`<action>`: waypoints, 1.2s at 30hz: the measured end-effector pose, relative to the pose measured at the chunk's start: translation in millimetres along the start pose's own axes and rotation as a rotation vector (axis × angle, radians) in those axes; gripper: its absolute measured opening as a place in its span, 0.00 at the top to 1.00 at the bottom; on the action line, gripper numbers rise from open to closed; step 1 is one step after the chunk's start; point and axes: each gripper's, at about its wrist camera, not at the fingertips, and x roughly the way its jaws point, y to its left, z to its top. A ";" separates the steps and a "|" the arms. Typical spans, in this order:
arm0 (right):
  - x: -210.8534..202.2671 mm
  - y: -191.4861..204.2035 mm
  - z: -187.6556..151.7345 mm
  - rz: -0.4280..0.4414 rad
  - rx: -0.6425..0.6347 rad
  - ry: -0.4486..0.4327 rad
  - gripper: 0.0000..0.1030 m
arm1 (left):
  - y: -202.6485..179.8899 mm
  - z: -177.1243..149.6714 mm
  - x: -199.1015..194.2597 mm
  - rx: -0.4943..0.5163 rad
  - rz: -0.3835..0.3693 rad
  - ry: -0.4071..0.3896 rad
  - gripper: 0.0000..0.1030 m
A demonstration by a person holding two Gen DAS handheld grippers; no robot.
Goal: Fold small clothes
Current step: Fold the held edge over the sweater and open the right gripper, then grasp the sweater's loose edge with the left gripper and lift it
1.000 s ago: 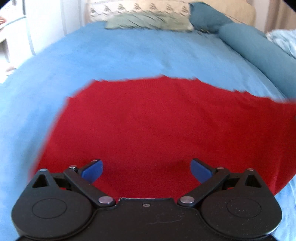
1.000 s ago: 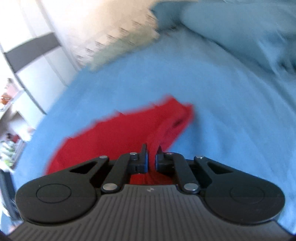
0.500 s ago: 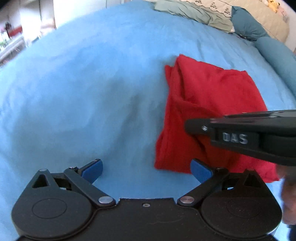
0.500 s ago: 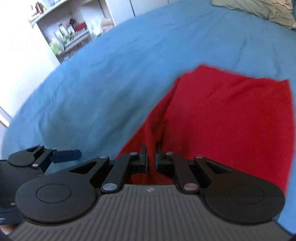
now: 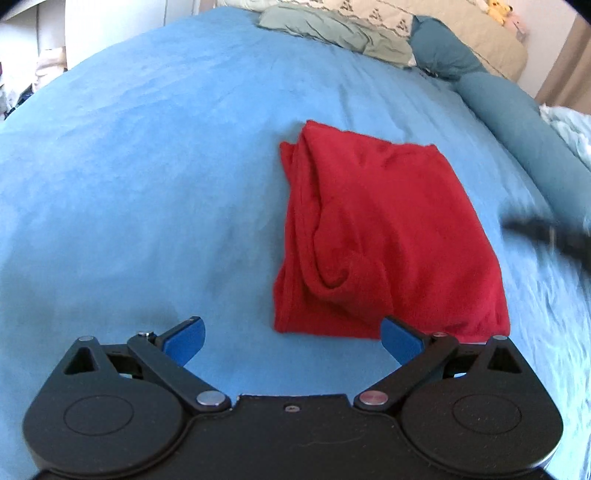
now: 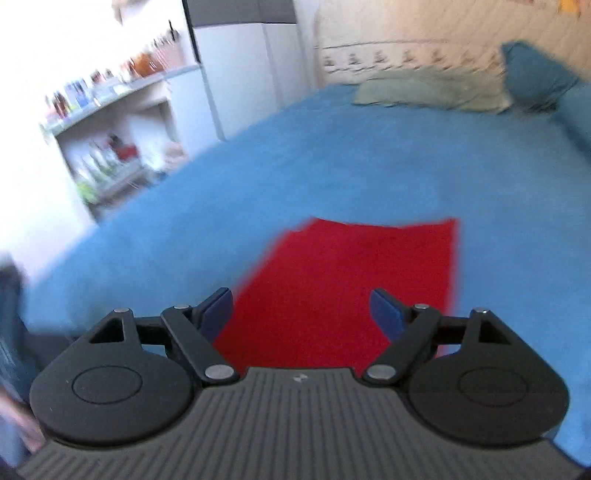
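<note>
A red garment (image 5: 384, 243) lies folded into a rough rectangle on the blue bedspread (image 5: 147, 166), with a bunched fold along its left side. My left gripper (image 5: 291, 341) is open and empty, just in front of the garment's near edge. My right gripper (image 6: 301, 312) is open and empty above the near part of the red garment (image 6: 351, 280). A blurred dark streak at the right edge of the left wrist view is the right gripper (image 5: 550, 236).
Pillows (image 5: 332, 27) and a teal bolster (image 5: 517, 122) lie at the head and right side of the bed. Shelves with bottles (image 6: 110, 122) and a white cabinet (image 6: 240, 74) stand left of the bed. The bedspread (image 6: 332, 155) stretches around the garment.
My right gripper has opened, let go of the red garment and pulled away to the right. The garment now lies folded on the bed. My left gripper stays open.
</note>
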 end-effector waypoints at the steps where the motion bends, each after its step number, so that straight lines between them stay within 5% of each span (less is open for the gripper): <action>1: -5.1 -5.3 -16.5 -0.036 -0.003 0.002 0.06 | -1.0 -2.0 -1.1 -0.011 -0.001 -0.008 0.00; 7: -7.7 -19.0 -90.9 -0.163 0.026 0.042 0.06 | -10.4 0.2 1.8 -0.034 0.044 -0.054 0.00; 15: 12.3 -27.6 -105.7 -0.224 0.051 0.036 0.09 | -11.8 -2.5 11.9 -0.047 0.087 -0.079 0.00; 20: 3.5 -50.9 -108.8 -0.286 0.063 0.035 0.09 | -6.5 -13.5 31.1 0.014 0.276 -0.064 0.04; 27: 4.2 -62.3 -119.1 -0.263 0.048 0.085 0.09 | -4.1 -15.0 31.6 0.037 0.287 -0.063 0.04; 33: -23.4 -76.6 -102.5 -0.139 0.103 0.067 0.06 | -20.2 -11.3 -4.1 0.188 0.305 -0.084 0.02; 36: -41.1 -84.0 -84.7 -0.058 0.166 0.049 0.05 | -22.4 4.8 -29.7 0.210 0.219 -0.131 0.00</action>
